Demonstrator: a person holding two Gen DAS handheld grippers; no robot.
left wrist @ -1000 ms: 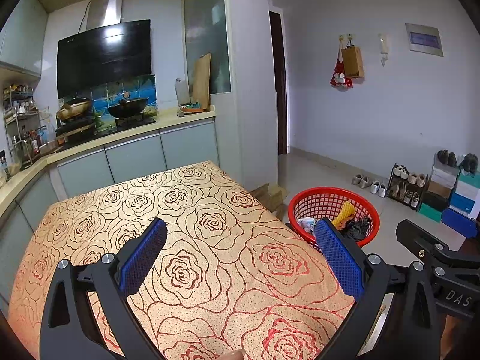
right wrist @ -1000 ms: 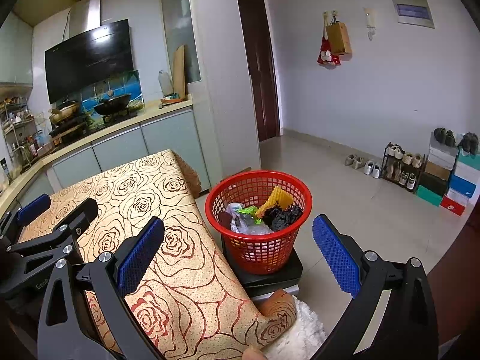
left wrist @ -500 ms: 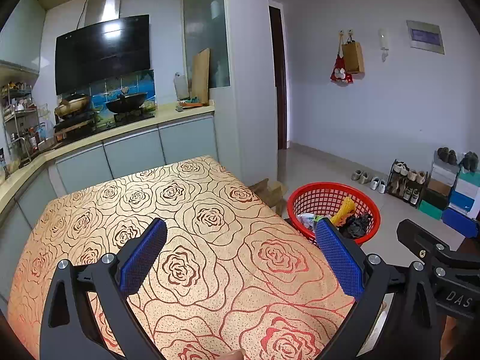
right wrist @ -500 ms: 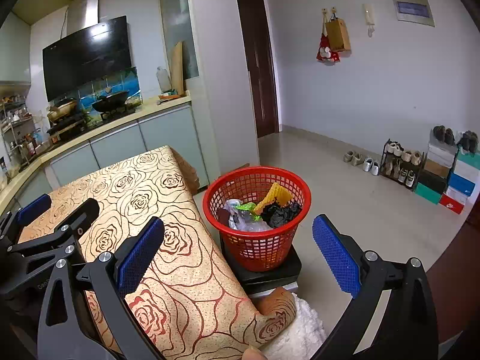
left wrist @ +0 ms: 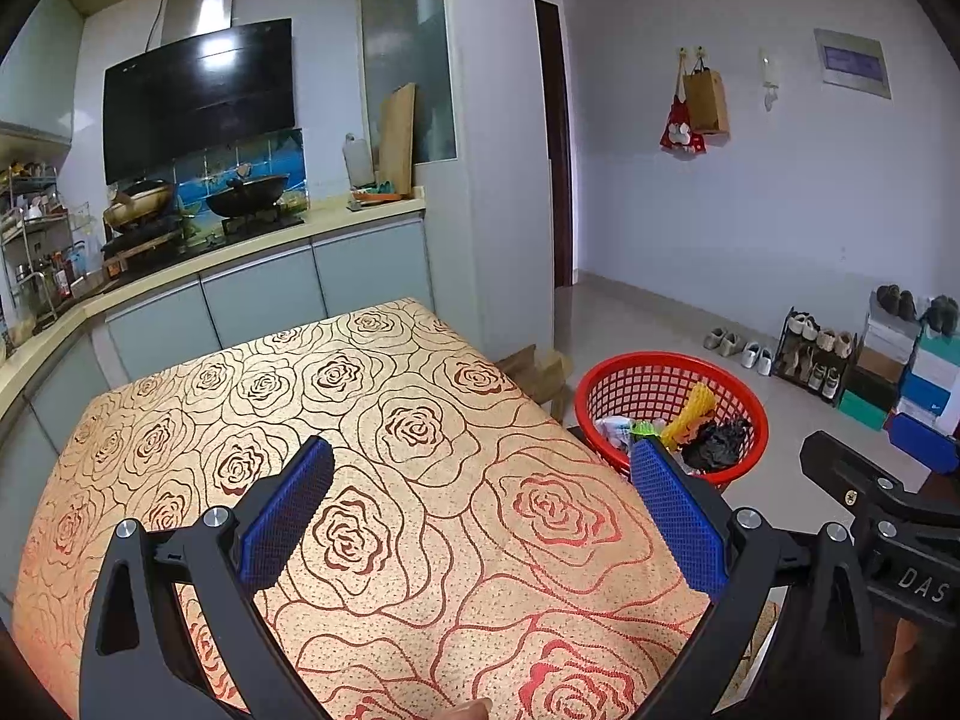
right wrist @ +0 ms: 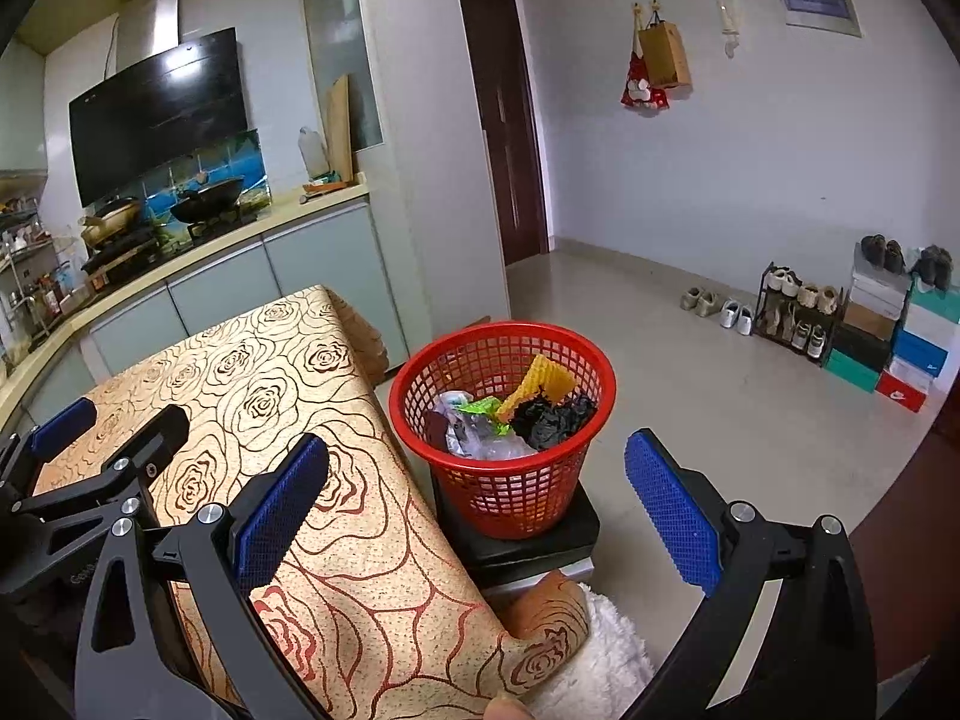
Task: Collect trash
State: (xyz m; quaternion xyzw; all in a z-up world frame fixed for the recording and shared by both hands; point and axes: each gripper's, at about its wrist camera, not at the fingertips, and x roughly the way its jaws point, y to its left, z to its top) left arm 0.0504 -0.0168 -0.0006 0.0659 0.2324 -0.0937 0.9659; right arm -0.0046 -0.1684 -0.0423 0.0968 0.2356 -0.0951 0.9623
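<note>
A red mesh basket (right wrist: pixel 558 354) stands on a dark block beside the table's right edge; it also shows in the left wrist view (left wrist: pixel 624 378). It holds trash: a yellow net piece (right wrist: pixel 543 381), black crumpled plastic (right wrist: pixel 552 420), green and clear wrappers (right wrist: pixel 480 426). My left gripper (left wrist: pixel 480 504) is open and empty, above the table with the rose-pattern cloth (left wrist: pixel 360 420). My right gripper (right wrist: pixel 477 498) is open and empty, above the table's right edge and near the basket. No trash shows on the table.
A kitchen counter (left wrist: pixel 240 252) with woks runs behind the table. A pillar (right wrist: pixel 420 180) and dark door (right wrist: pixel 504 120) stand beyond the basket. A shoe rack and stacked boxes (right wrist: pixel 870 324) line the right wall. A white fluffy cushion (right wrist: pixel 594 654) sits below the table corner.
Both grippers have drifted back and up slightly, so the table and basket sit a little lower in view. Both jaws stay open and empty.
</note>
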